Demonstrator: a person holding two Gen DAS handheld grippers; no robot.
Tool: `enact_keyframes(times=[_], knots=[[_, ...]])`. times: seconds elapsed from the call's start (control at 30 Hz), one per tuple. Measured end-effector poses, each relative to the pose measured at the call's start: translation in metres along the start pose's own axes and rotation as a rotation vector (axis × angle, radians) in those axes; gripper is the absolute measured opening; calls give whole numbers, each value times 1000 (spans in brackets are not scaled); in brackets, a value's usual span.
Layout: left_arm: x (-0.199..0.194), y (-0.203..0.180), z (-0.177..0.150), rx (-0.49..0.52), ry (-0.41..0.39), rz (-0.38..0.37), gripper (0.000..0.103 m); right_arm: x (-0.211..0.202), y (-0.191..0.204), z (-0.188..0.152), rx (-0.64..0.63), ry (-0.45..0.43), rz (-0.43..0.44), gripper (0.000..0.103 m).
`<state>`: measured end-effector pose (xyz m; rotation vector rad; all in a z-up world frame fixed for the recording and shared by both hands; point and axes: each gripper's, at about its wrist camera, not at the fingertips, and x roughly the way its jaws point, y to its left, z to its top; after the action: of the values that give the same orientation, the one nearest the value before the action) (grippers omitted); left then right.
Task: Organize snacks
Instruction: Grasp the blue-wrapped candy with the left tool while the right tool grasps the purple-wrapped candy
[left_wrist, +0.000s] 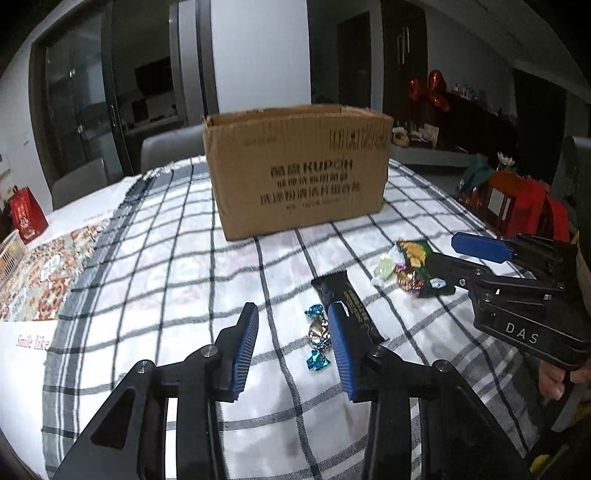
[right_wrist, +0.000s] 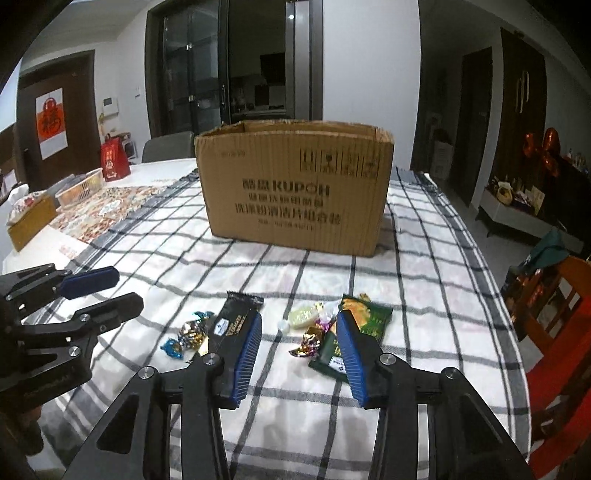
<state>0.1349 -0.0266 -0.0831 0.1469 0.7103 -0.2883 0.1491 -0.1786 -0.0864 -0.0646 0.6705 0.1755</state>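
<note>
left gripper (left_wrist: 291, 321) spread wide, empty, above checked cloth (left_wrist: 177, 266) | right gripper (right_wrist: 300, 330) spread wide, empty | black bar wrapper (right_wrist: 232, 321), foil candies (right_wrist: 188, 334), green packet (right_wrist: 364, 317) loose on cloth, near side of open brown cardboard box (right_wrist: 295, 184)

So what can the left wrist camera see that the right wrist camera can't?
Only the left wrist view shows the whole right gripper from the side, jaws open, marked DAS.

Only the right wrist view shows the red paper on the door, the plastic basket with its contents and the left gripper from the side.

Both show the cardboard box, black snack bar, green packet, wrapped candies and checked cloth.
</note>
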Motion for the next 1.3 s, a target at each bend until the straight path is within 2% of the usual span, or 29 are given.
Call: enact_keyframes(times=[0.23,0.67,0.77,0.93,1.1,1.3], knots=[[23,0,-6,-40,58,-41,33,19,-4,-7,11,45,1,36],[54,-4,-7,-58,121,-80,29,47,-12,-10,39,95,-4,35],[59,-3,-7,-65,126,-78,27,52,-11,-11,40,105,-3,31],[63,-4,-8,-71,140,-93,24,56,-8,-11,32,110,-4,29],[67,-2,-10,-93,153,-105,22,59,-5,-11,17,127,-5,18],[66,-2,-9,-95,148,-98,22,60,-7,-11,16,125,-10,17]])
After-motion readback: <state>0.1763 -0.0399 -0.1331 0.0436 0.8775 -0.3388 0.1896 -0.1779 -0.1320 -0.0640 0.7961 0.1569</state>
